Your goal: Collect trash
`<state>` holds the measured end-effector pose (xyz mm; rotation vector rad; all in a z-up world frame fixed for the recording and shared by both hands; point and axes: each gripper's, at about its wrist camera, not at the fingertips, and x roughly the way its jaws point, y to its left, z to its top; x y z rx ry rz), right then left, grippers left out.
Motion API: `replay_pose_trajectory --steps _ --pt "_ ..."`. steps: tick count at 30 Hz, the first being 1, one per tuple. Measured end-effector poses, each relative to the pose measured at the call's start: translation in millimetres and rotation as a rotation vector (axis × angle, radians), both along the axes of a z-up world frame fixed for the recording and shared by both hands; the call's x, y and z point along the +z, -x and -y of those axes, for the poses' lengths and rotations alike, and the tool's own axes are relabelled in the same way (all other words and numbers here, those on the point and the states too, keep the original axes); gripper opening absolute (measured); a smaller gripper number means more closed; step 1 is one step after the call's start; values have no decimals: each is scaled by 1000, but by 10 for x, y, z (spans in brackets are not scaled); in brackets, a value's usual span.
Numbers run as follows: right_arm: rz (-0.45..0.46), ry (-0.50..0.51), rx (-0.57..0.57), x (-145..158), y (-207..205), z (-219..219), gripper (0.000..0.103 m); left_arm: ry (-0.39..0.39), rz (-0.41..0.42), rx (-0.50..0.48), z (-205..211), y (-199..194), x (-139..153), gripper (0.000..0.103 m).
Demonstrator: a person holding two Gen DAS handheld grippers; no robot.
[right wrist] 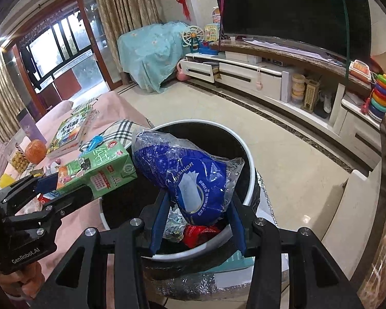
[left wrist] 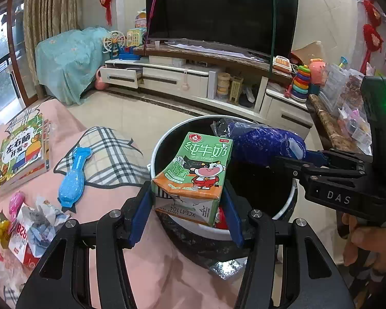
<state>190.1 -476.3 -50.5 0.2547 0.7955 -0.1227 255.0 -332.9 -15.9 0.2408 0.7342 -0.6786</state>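
Milk carton (left wrist: 193, 170) clamped in our left gripper (left wrist: 187, 206), hanging above near rim of trash bin (left wrist: 290, 200). Blue plastic wrapper (right wrist: 190, 177) pinched in our right gripper (right wrist: 198, 221), above bin's middle, just beside carton. Red scrap (right wrist: 200, 233) inside bin. Pink cloth (left wrist: 141, 257) left of bin, books (left wrist: 20, 152) farther left.

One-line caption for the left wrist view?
Left gripper holds a green milk carton over the trash bin.

- The green milk carton (left wrist: 193, 170) in my left tool (left wrist: 187, 203) shows "纯牛奶" and the code "XCE41104".
- My right tool (left wrist: 339, 180) carries "DAS".
- The book (left wrist: 20, 152) reads "左右脑开发".
- My left tool's body shows "GenRobot.AI" in the right wrist view.
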Motion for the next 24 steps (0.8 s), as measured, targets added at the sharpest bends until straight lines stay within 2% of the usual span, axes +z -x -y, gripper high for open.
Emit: replay_pose_trajectory --steps 18,20,22,24 --pt "-30 -17 3 -28 -115 56 48 -4 -63 -19 144 -94 -81 53" --pt "-29 -18 2 -22 -112 62 55 2 -75 -17 124 -102 -82 54" --pt "-24 -15 -5 -11 -103 80 68 8 -79 -9 99 -101 -79 62" --pt "-16 -20 -13 2 -74 99 72 9 -68 3 43 -74 -71 63"
